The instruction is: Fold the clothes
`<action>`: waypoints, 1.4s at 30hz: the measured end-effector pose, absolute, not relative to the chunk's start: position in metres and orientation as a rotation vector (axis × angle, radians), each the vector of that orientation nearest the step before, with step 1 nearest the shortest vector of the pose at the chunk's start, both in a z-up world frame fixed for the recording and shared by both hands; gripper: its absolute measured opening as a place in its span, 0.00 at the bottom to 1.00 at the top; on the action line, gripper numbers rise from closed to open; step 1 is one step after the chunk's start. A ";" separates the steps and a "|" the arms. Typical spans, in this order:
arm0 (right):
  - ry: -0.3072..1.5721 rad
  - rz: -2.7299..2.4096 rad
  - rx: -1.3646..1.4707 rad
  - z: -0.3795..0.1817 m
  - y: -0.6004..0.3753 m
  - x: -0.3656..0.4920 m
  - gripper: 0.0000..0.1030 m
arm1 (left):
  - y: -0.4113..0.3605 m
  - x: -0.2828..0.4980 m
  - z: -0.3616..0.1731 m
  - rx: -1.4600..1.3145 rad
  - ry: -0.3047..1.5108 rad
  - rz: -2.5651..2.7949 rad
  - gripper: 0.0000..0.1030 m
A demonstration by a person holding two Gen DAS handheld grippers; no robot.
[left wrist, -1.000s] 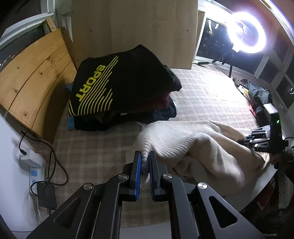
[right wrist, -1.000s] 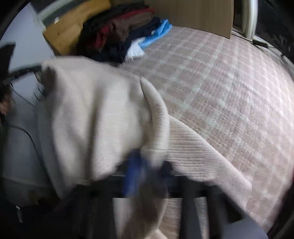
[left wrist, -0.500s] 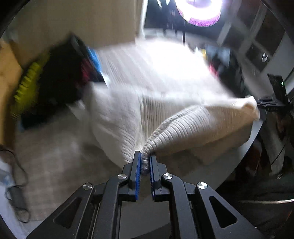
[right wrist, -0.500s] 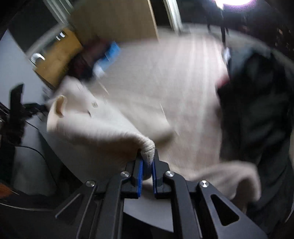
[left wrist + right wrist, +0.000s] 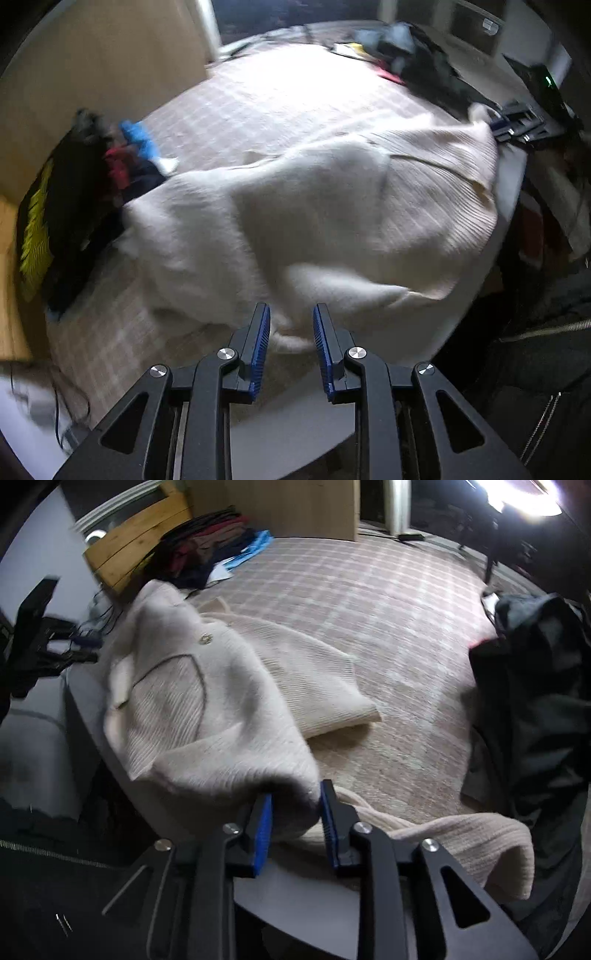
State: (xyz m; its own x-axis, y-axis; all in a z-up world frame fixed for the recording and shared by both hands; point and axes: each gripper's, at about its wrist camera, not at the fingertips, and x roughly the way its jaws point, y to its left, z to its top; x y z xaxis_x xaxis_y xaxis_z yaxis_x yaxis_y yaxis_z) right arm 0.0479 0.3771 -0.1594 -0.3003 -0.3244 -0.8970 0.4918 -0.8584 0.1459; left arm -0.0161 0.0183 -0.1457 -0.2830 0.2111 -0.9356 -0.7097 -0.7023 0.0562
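I'm releasing: both the left gripper (image 5: 288, 341) and right gripper (image 5: 293, 821) have fingers opening, cream cloth between them but no longer pinched. The cream sweater (image 5: 314, 221) lies spread on the near edge of the bed (image 5: 277, 96), seemingly unfolded. A folded pile (image 5: 207, 542) waits far left; dark clothes (image 5: 532, 686) remain on the right.

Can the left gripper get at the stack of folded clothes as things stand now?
Probably yes. The left gripper, its jaws opening over the cream sweater, faces the stack across the plaid cover. Only the sweater lies between them, flat, so the gripper could pass above it.
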 end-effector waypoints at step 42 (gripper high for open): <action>0.181 -2.001 1.341 -0.157 0.344 -0.046 0.10 | 0.083 -0.017 -0.182 -1.321 0.781 1.876 0.09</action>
